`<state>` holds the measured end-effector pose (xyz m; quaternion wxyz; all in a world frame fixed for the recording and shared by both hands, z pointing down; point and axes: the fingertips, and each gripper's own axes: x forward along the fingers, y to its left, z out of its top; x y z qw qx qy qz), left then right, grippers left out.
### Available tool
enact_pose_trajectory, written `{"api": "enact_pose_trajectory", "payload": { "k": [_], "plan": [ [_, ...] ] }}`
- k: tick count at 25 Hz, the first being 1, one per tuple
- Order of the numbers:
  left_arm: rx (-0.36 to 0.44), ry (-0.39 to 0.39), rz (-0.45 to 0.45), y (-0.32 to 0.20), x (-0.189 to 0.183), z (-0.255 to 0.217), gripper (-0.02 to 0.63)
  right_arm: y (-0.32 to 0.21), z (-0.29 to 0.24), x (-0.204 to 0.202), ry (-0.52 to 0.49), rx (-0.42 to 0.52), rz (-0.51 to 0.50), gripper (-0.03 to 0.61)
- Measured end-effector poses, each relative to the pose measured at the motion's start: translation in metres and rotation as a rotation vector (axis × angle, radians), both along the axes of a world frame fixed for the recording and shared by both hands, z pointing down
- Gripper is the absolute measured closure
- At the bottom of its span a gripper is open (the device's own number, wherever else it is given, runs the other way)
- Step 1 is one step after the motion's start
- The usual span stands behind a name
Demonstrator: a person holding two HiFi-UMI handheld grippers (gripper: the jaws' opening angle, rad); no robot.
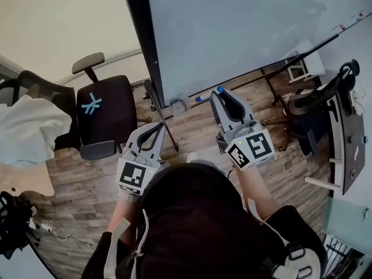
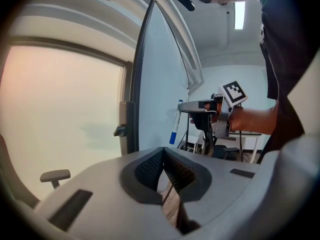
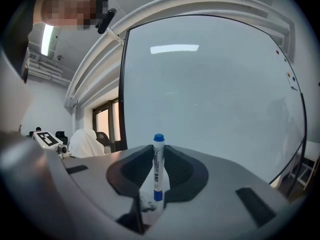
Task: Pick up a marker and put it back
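The left claw (image 1: 156, 127) and right claw (image 1: 220, 92) are pale grey with dark ribbed pads (image 2: 149, 170). Each carries a white cube (image 1: 251, 149) with black square markers. The person wears a dark top (image 1: 197, 225).

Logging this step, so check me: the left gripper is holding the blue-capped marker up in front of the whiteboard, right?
Wrong gripper: the right gripper is holding the blue-capped marker up in front of the whiteboard. The right gripper view shows it clamped between the jaws.
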<state>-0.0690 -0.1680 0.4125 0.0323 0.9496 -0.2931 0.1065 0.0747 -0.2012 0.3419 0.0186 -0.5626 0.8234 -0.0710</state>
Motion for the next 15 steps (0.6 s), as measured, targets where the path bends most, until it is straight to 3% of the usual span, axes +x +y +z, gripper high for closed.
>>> {"api": "enact_pose_trajectory", "payload": {
  "k": [15],
  "plan": [
    [-0.024, -0.017, -0.205, 0.004, -0.054, 0.009, 0.607, -0.033, 0.051, -0.061, 0.006, -0.092, -0.201, 0.500]
  ]
}}
